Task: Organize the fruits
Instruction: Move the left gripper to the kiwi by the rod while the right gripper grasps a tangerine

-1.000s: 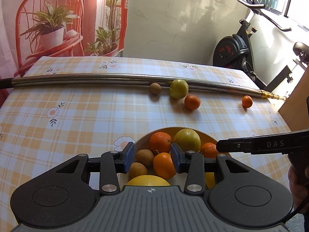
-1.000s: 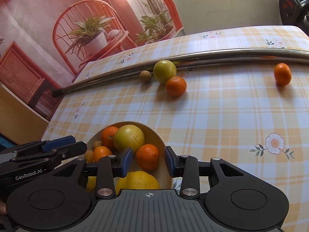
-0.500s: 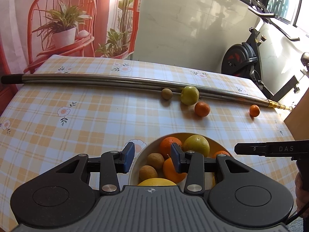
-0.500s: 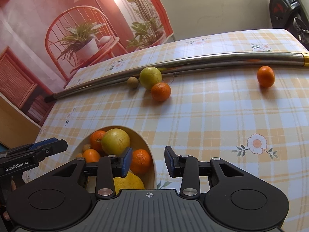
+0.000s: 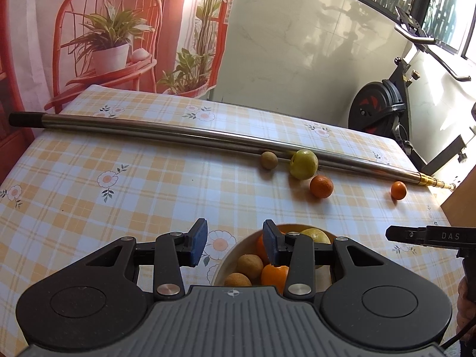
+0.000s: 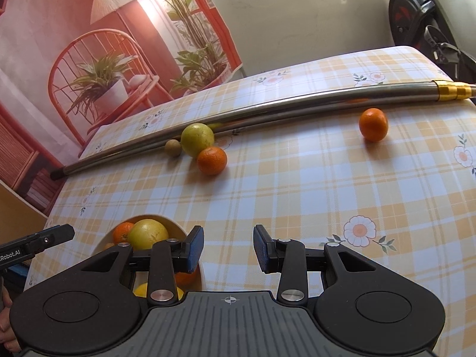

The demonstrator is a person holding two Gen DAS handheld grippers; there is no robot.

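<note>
"DAS" on right gripper [image 5: 428,236]; "Robot.AI" on left gripper [image 6: 35,242]

Loose on the cloth: two oranges [image 6: 211,160] [image 6: 373,124], one green citrus [image 6: 197,139], one small brown fruit [image 6: 172,148]. One bowl [image 5: 221,267].

Both grippers angled downward, nothing between their pads

The left gripper [image 5: 235,245] and right gripper [image 6: 228,248] each show a clear gap between blue pads (the right's slightly narrower); a hand [image 5: 465,306] grips the right gripper's handle.
</note>
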